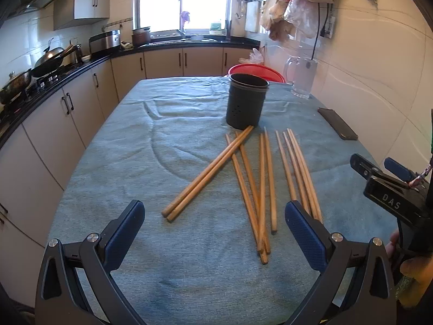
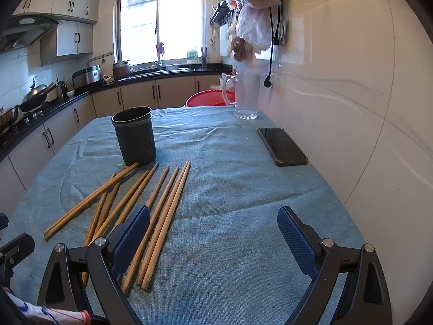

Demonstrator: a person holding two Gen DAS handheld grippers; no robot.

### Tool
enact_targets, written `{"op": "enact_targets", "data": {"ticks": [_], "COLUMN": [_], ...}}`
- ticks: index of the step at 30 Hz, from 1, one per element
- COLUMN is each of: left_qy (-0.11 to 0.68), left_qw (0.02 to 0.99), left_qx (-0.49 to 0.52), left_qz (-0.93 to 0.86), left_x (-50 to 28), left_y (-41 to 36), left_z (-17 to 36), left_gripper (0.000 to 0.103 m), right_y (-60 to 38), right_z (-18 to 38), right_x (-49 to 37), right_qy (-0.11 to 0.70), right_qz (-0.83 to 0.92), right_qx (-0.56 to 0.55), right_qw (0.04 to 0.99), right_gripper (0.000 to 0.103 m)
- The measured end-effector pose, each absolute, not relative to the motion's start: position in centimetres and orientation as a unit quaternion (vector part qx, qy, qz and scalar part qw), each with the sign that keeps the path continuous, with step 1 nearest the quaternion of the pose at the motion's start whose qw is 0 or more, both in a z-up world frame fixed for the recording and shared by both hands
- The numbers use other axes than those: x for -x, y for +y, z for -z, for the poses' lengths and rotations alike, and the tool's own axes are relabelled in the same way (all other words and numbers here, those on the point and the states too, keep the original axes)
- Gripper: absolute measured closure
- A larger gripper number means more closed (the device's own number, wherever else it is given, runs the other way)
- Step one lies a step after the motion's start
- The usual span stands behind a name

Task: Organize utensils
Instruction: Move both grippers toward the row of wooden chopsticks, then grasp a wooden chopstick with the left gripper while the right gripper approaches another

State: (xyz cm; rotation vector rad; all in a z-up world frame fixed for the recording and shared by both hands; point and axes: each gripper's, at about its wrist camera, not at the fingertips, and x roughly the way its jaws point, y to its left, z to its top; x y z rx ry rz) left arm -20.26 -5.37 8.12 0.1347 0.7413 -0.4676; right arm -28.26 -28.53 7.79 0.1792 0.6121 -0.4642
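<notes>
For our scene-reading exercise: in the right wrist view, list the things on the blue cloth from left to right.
Wooden chopsticks → dark utensil holder → clear glass jug → black phone.

Right claw (image 2: 213,233) gapes wide, empty, low in frame — wooden chopsticks (image 2: 151,211) fan out lower left on the blue-clothed tabletop (image 2: 230,189), dark holder (image 2: 134,135) behind them, phone (image 2: 282,146) centre right

Left claw (image 1: 215,233) and right claw (image 2: 213,237) both gape wide, empty.
</notes>
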Motion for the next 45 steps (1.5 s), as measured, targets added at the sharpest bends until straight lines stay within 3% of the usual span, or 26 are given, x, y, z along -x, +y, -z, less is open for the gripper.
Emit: {"op": "enact_targets", "data": {"ticks": [9, 14, 18, 19, 23, 28, 31, 39, 45], "left_qy": [0.367, 0.386, 0.397, 0.404, 0.453, 0.480, 0.496, 0.492, 0.486], "left_qw": [0.902, 0.893, 0.884, 0.879, 0.846, 0.822, 0.808, 0.805, 0.796], "left_qx": [-0.071, -0.076, -0.092, -0.098, -0.095, -0.083, -0.087, -0.102, -0.171], "left_qz": [0.216, 0.220, 0.229, 0.235, 0.264, 0.295, 0.305, 0.314, 0.318], "left_x": [18.5, 14.7, 11.4, 10.6, 7.4, 6.1, 6.1, 6.1, 6.8], "left_y": [-4.9, -4.6, -5.8, -6.3, -8.2, -8.8, -9.3, -10.0, -12.5], "left_z": [-9.2, -10.1, -9.5, -9.1, -6.4, -3.7, -2.2, -2.3, -1.8], "left_gripper": [0.003, 0.017, 0.024, 0.030, 0.060, 0.067, 0.078, 0.083, 0.083], "right_y": [-29.8, -30.8, -31.4, -31.4, -31.4, -31.3, -31.2, -30.8, -30.2], "right_z": [-7.2, -6.5, -5.3, -5.1, -4.3, -4.0, -3.9, -3.1, -2.9], "right_x": [27.5, 25.9, 24.5, 24.2, 23.2, 23.4, 23.2, 21.9, 21.6], "right_qy": [0.322, 0.351, 0.378, 0.383, 0.402, 0.404, 0.408, 0.423, 0.428], "right_qz": [0.172, 0.110, 0.077, 0.075, 0.075, 0.083, 0.083, 0.082, 0.084], "right_qx": [-0.119, -0.155, -0.176, -0.175, -0.173, -0.167, -0.159, -0.157, -0.152], "right_qw": [0.923, 0.917, 0.906, 0.904, 0.896, 0.896, 0.895, 0.889, 0.887], "right_gripper": [0.006, 0.020, 0.038, 0.041, 0.041, 0.041, 0.041, 0.041, 0.041]}}
